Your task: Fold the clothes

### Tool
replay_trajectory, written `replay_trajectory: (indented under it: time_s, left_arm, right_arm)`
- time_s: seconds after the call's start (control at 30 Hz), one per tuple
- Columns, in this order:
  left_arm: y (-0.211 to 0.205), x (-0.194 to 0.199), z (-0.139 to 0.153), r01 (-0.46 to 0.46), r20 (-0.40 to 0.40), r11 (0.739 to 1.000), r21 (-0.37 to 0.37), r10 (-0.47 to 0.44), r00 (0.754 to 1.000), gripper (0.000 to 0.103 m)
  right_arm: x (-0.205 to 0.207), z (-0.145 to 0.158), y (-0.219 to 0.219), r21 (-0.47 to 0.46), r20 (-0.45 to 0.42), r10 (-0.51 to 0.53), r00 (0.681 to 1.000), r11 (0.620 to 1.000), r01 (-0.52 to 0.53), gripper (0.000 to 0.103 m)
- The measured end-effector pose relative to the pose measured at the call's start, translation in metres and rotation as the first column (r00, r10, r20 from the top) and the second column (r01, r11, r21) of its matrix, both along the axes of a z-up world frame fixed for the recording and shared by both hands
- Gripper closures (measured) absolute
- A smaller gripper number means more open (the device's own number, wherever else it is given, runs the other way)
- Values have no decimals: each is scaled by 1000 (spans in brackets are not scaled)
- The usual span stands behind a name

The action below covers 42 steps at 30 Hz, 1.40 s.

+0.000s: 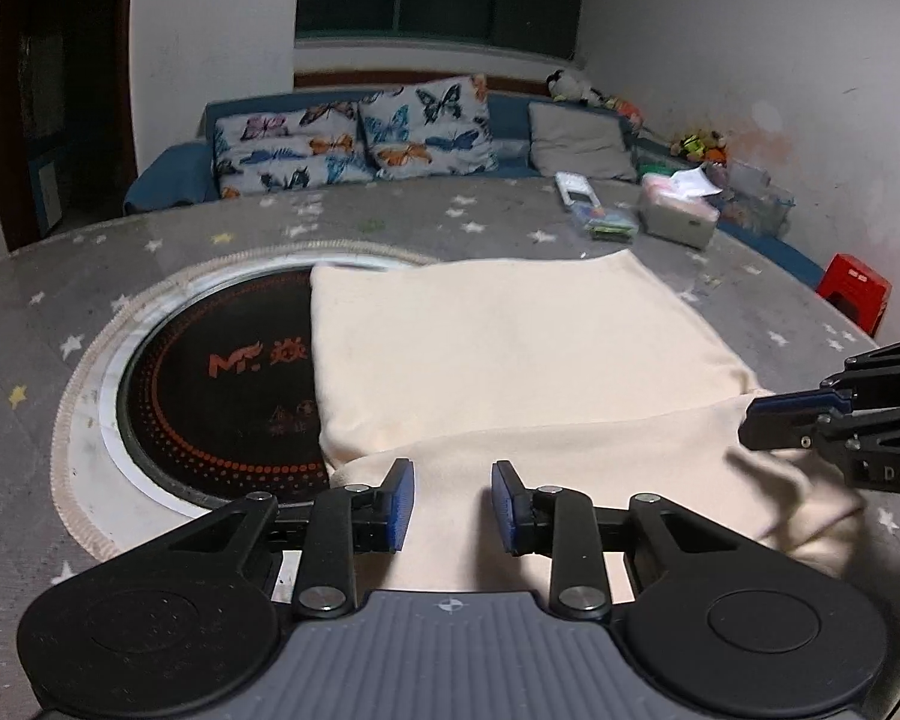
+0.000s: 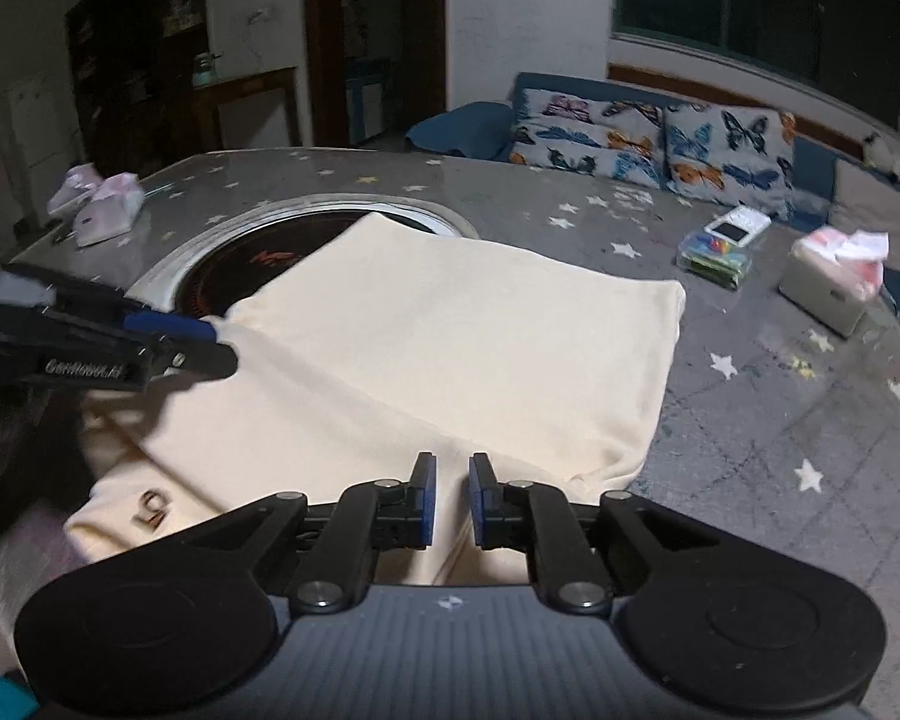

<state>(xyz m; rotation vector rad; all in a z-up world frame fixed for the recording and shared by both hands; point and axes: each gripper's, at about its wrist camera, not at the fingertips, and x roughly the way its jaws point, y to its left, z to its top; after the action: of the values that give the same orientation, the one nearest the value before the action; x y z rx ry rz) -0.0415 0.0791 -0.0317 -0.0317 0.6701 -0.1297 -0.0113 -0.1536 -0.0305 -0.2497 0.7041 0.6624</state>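
Cream garment (image 1: 510, 348) lies half-folded at the table's (image 1: 150, 240) near edge, partly over the round hob (image 1: 222, 384). Left gripper (image 1: 453, 501) and right gripper (image 2: 451, 495) both parted over its near hem. Pinch matching corners, lift evenly.

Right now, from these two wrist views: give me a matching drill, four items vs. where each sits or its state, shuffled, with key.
Things:
1. cream garment
2. left gripper
3. tissue box
4. red stool

Places/states:
A. beyond the table's far right edge
B. partly over the round black cooktop
C. far right part of the table, near the sofa
D. open, over the near cloth edge

Pairs: 1-B, 2-D, 3-C, 4-A
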Motion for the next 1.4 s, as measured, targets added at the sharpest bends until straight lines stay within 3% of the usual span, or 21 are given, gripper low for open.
replay_trajectory:
  time_s: [0.17,0.27,0.67,0.87,0.97,1.1,1.2,1.4]
  left_arm:
    - [-6,-22,2,56,19,998,34,-57,998,72]
    - [-6,-25,-7,49,-19,998,43,-48,999,71]
    - [7,-50,-8,18,-30,999,32,-17,999,66]
    - [8,-66,3,44,1,992,118,-44,999,66]
    - [14,-55,5,7,6,994,105,-8,1000,65]
    - [28,-26,0,-84,-31,996,20,85,996,68]
    - [36,-7,-1,-136,-42,989,-54,134,990,68]
    - [42,14,-11,-199,-47,980,-30,197,979,72]
  right_arm:
    - [-22,3,-3,-29,-7,62,998,998,-62,86]
    - [-26,-7,-6,-41,-31,54,998,998,-55,86]
    - [-33,-9,-13,-30,-30,40,999,999,-41,85]
    - [-36,-4,-14,-39,-15,47,999,998,-47,85]
    - [-34,-1,-12,-28,-2,41,999,999,-41,84]
    - [-30,-3,-7,-16,0,34,999,999,-34,74]
    - [-29,-7,-5,-14,-11,32,999,999,-32,74]
    - [-26,-12,-4,-16,-26,29,999,999,-29,73]
